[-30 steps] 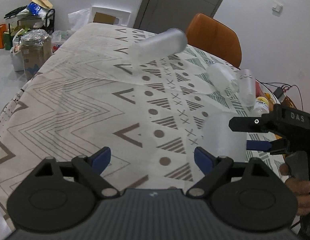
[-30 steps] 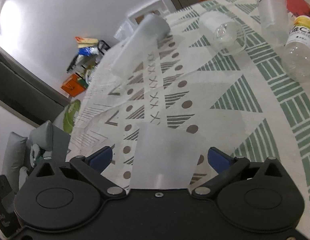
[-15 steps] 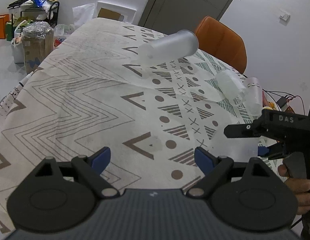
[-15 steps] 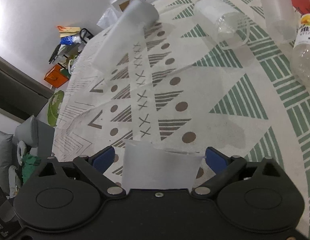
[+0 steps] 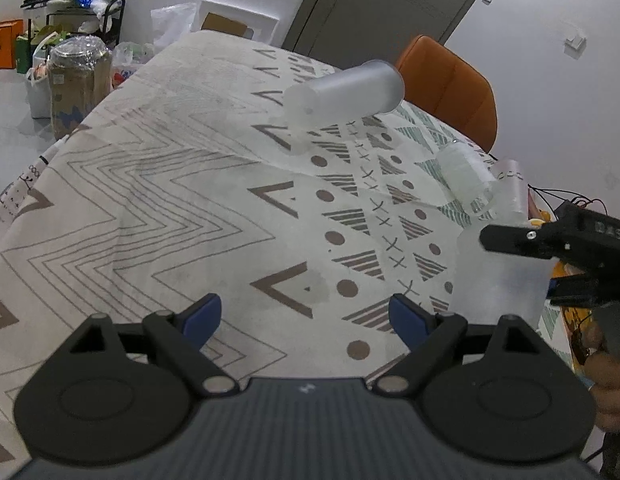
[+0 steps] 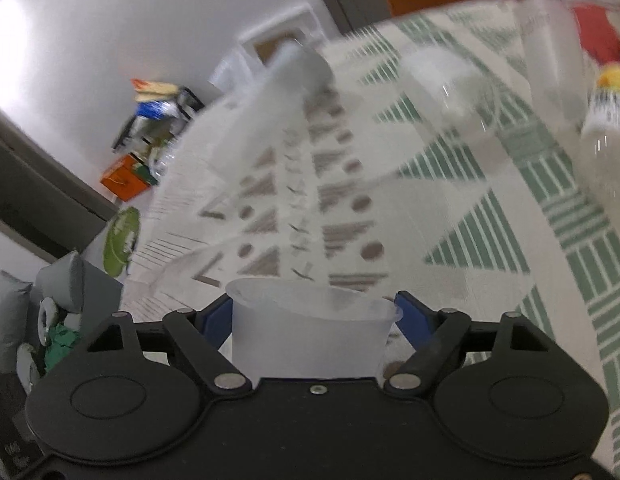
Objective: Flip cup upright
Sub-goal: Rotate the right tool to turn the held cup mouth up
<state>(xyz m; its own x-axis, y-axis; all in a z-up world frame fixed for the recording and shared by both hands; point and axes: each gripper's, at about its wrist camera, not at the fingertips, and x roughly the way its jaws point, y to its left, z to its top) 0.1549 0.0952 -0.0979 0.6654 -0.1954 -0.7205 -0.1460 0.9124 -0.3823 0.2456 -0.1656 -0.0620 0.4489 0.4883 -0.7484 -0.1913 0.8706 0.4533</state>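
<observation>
My right gripper (image 6: 312, 320) is shut on a frosted translucent cup (image 6: 310, 332); its rim faces up toward the camera. In the left wrist view the same cup (image 5: 498, 280) hangs between the right gripper's fingers (image 5: 510, 239) at the table's right side, above the cloth. My left gripper (image 5: 305, 314) is open and empty over the patterned tablecloth (image 5: 169, 200). A second frosted cup (image 5: 344, 94) lies on its side at the far end of the table. A clear cup (image 5: 464, 178) lies on its side farther right.
Another frosted cup (image 5: 510, 192) and a clear bottle with a yellow cap (image 6: 606, 120) stand at the right edge. An orange chair (image 5: 450, 84) is behind the table. Bags and a shelf (image 5: 69, 40) stand on the floor to the left.
The right gripper has closed on the near cup, lifted it and turned it so the open rim now faces up. The left gripper stays open and has barely moved.
</observation>
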